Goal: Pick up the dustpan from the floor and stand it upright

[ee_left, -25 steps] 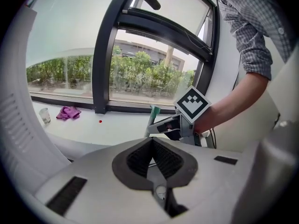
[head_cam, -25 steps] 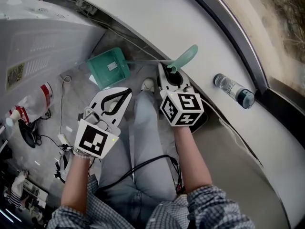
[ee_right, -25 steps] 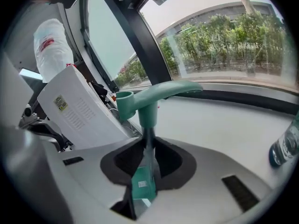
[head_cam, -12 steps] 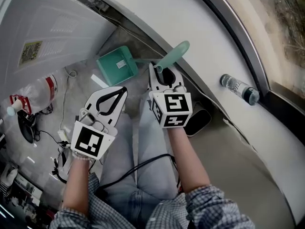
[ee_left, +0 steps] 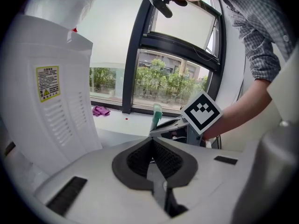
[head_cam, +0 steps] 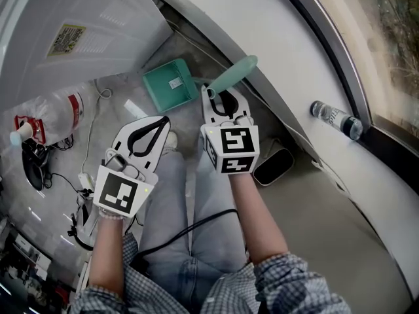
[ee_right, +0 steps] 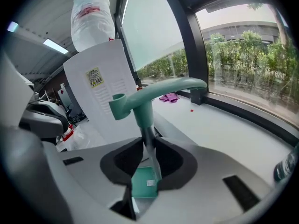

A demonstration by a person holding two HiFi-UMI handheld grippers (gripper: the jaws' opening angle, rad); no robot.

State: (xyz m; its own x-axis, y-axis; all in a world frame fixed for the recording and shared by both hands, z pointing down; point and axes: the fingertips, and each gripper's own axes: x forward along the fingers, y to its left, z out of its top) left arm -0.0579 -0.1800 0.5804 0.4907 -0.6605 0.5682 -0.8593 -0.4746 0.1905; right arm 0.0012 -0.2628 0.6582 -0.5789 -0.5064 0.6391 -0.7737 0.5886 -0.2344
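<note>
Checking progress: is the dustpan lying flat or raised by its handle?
Raised: the right gripper clamps the dustpan pole, pan below, handle up. Floor contact: cannot tell.

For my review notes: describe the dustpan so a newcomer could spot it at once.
Find the strip of floor between the white appliance and the curved white sill. There is the dustpan, its long handle clamped in the right hand-held gripper. It is the only teal thing, with a small white label in its scoop.
</note>
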